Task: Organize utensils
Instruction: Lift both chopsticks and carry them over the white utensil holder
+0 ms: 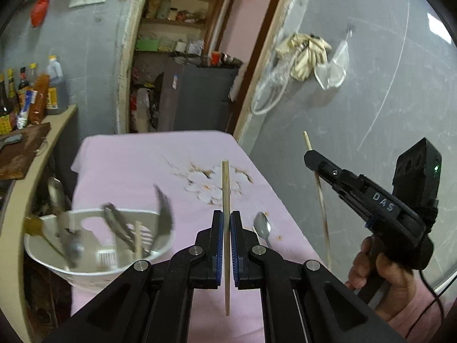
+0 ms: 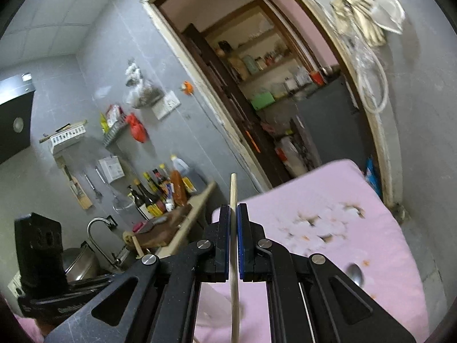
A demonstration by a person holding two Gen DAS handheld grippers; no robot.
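Between the pads of each gripper stands one wooden chopstick: left gripper point(image 1: 226, 223) clamps the left chopstick point(image 1: 226, 197), right gripper point(image 2: 234, 228) the right chopstick point(image 2: 233, 188). Next, probably, both go into the white utensil basket point(image 1: 85, 271) left of the left fingers; a spoon point(image 1: 262, 227) waits just right

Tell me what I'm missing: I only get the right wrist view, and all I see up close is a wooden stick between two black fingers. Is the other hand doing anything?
Observer: Yes. The left gripper is shut on a chopstick of its own, held upright.
Operator: Where do the sticks go?
Observer: Probably into a white basket at the table's left edge; your view doesn't show it. It already holds tongs, a brush and other utensils.
Operator: Anything left on the table?
Observer: A metal spoon lies on the pink tablecloth, just right of the left gripper's fingers.
Operator: And my stick?
Observer: The right gripper is shut on its chopstick, lifted off the table.
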